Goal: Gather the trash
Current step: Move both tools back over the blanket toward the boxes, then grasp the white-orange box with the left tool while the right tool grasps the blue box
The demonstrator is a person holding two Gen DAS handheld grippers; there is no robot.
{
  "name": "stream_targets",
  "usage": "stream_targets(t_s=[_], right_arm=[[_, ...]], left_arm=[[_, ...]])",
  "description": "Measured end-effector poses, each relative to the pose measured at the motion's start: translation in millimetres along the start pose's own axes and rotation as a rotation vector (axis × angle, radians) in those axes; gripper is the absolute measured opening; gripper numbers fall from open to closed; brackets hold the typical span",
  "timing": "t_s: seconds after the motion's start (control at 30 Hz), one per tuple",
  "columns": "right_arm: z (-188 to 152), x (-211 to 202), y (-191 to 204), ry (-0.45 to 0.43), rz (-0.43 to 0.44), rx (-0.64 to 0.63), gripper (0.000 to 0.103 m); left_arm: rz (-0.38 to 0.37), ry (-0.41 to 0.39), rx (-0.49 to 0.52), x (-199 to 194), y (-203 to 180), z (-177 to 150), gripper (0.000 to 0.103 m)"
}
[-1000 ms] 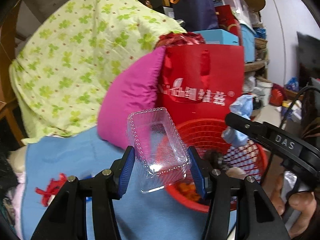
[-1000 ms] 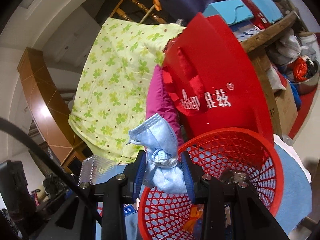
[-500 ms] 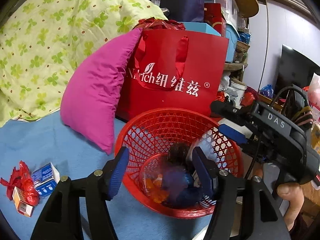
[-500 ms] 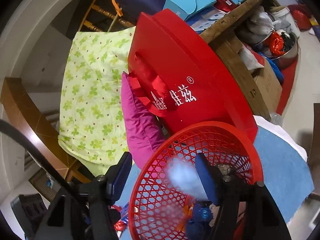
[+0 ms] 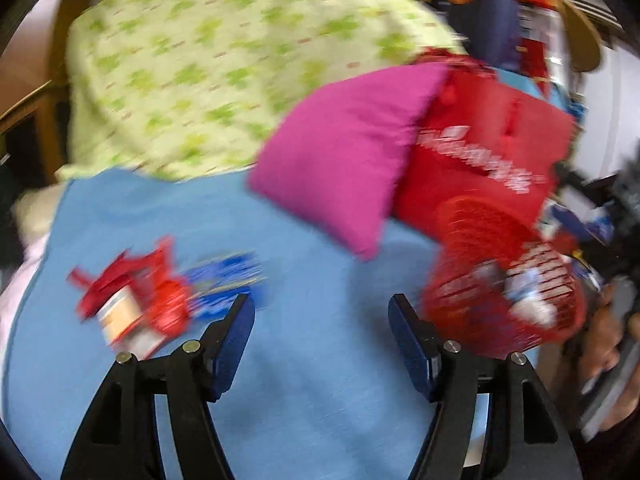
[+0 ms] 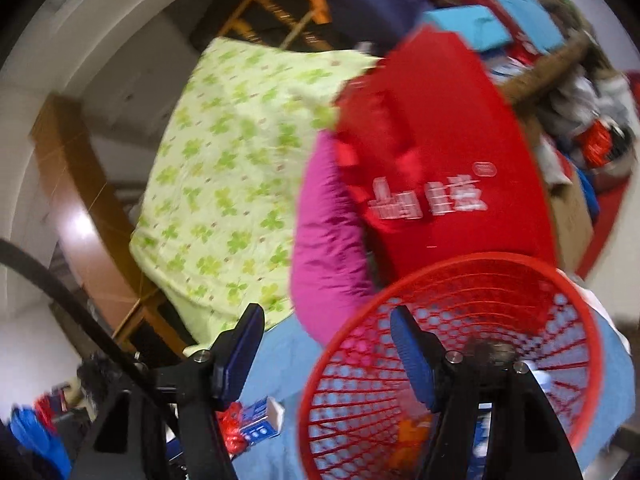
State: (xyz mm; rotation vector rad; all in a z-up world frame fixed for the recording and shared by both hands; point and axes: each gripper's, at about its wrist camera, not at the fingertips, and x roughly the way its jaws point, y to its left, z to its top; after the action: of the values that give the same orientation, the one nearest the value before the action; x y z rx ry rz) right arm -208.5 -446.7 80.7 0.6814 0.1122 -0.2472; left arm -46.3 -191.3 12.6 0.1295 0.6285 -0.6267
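Left wrist view: left gripper (image 5: 322, 314) jaws just spreading, empty, over bare blue cloth (image 5: 304, 360); red wrapper (image 5: 132, 300) and blue box (image 5: 224, 280) left, blurred. Right gripper (image 6: 326, 334) spread, empty, at red basket (image 6: 576, 308) rim.

Both fisheye views are evenly lit by soft indoor light, bright enough for vivid colour, with no hard shadows. Motion blur smears the left wrist view heavily: the crumpled red wrapper and small blue carton (image 5: 160, 300) on the light blue bed sheet (image 5: 312, 360) streak sideways, the white lettering on the red paper gift bag (image 5: 480, 160) is unreadable, and the red plastic mesh basket (image 5: 500, 288) loses its holes. The black tongs with blue pads (image 5: 322, 320) stay sharp. The right wrist view is milder, yet the green clover-print quilt (image 6: 224, 184) looks soft. A glare patch sits on the curved brown wooden panel (image 6: 80, 220). Dark vignetting rings both frames, and straight edges bend near the rims.
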Motion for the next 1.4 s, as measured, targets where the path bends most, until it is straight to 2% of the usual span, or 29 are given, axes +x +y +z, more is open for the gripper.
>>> stream_targets(t_s=[0.2,0.37,0.6,0.7,0.97,1.1,1.2,1.27,1.4], right_arm=[[-28,16,58,0.019,0.111,-0.142,0.069],[-62,49,91,0.130,0.135,-0.201,0.069],[-94,98,97,0.300,0.110,-0.147,0.069],[-100,110,97,0.325,0.093,-0.142,0.069],[-110,131,101,0.362,0.067,-0.202,0.069],[-113,162,103,0.404,0.089,-0.217,0.070],[-118,199,99,0.491,0.122,-0.173,0.070],[-122,221,96,0.520,0.131,-0.151,0.070],[-127,264,90,0.560,0.166,-0.098,0.070]], left_arm=[[0.194,0.017,-0.136,-15,96,-32,0.070],[0.247,0.022,-0.237,-17,143,-47,0.070],[0.196,0.017,-0.306,8,159,-39,0.076],[0.169,0.002,-0.341,24,163,-29,0.082],[0.154,0.044,-0.518,74,188,-28,0.082],[0.149,0.062,-0.567,85,199,-30,0.082],[0.127,0.087,-0.591,93,207,-33,0.081],[0.108,0.107,-0.614,98,212,-36,0.080],[0.059,0.162,-0.636,109,218,-43,0.066]])
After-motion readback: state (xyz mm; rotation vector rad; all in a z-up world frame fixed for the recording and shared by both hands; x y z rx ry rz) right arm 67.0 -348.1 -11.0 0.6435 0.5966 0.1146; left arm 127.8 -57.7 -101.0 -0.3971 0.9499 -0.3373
